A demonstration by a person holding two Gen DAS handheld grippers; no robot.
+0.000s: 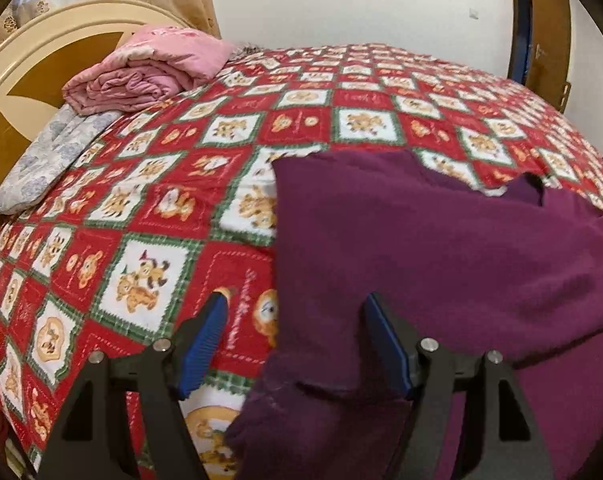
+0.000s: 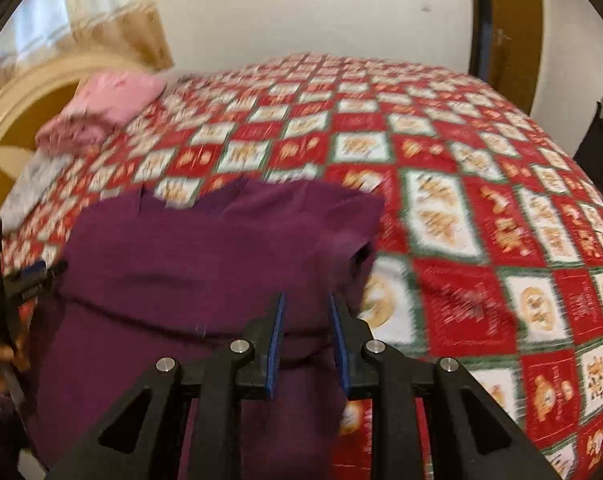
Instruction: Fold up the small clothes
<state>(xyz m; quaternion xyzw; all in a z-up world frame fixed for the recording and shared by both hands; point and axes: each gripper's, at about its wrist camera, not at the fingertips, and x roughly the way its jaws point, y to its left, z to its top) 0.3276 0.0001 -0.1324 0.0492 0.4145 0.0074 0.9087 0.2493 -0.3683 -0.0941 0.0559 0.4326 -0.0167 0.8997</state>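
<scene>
A purple garment (image 1: pixel 441 248) lies spread on the red patterned bedspread (image 1: pixel 173 200), its near part hanging over the bed's front edge. My left gripper (image 1: pixel 295 312) is open over the garment's left edge, with one blue pad over the bedspread and the other over the purple cloth. In the right wrist view the same garment (image 2: pixel 205 248) fills the lower left. My right gripper (image 2: pixel 304 308) is part open above the garment's right side, with purple cloth showing between its jaws. The left gripper (image 2: pixel 29 276) shows at the far left there.
A folded pink blanket (image 1: pixel 141 72) and a grey floral pillow (image 1: pixel 45 160) lie at the bed's head by the cream headboard (image 1: pixel 17 76). A white wall and a wooden door (image 1: pixel 545 28) stand beyond. A black object (image 2: pixel 601 140) stands at the bed's right.
</scene>
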